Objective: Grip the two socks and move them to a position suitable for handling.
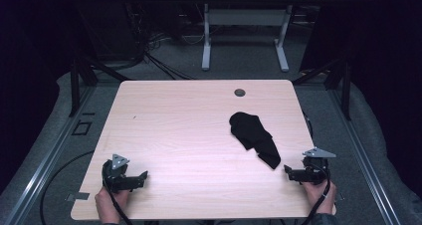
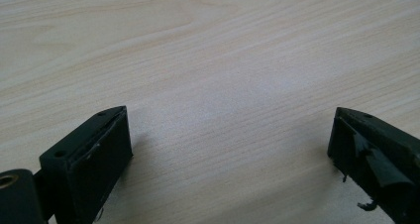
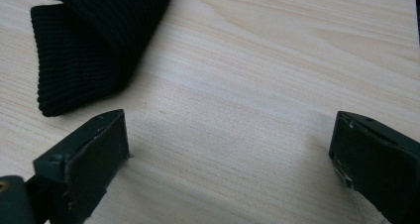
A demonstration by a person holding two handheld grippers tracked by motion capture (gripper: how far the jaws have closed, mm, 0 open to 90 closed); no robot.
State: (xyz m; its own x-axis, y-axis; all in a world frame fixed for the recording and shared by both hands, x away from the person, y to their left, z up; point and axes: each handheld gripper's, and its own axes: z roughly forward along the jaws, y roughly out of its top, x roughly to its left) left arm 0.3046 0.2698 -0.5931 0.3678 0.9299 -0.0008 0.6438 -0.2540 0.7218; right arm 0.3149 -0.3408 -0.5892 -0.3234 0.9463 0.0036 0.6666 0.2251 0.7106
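A black knitted sock-like cloth (image 1: pixel 254 134) lies crumpled on the right half of the light wooden table (image 1: pixel 189 120). My right gripper (image 1: pixel 289 172) rests near the table's front right corner, just right of the cloth's near end, held by a hand. In the right gripper view it (image 3: pixel 230 117) is open, nothing between its jaws, and the cloth's ribbed end (image 3: pixel 84 50) lies ahead to the upper left. At the front left my left gripper (image 1: pixel 142 177) sits far from the cloth. It (image 2: pixel 229 115) is open over bare wood.
A small round cable hole (image 1: pixel 240 92) sits near the table's far edge. Beyond the table, a second desk on white legs (image 1: pixel 205 46) stands on grey carpet, with cables (image 1: pixel 154 51) on the floor. Metal rails (image 1: pixel 45 155) run along both sides.
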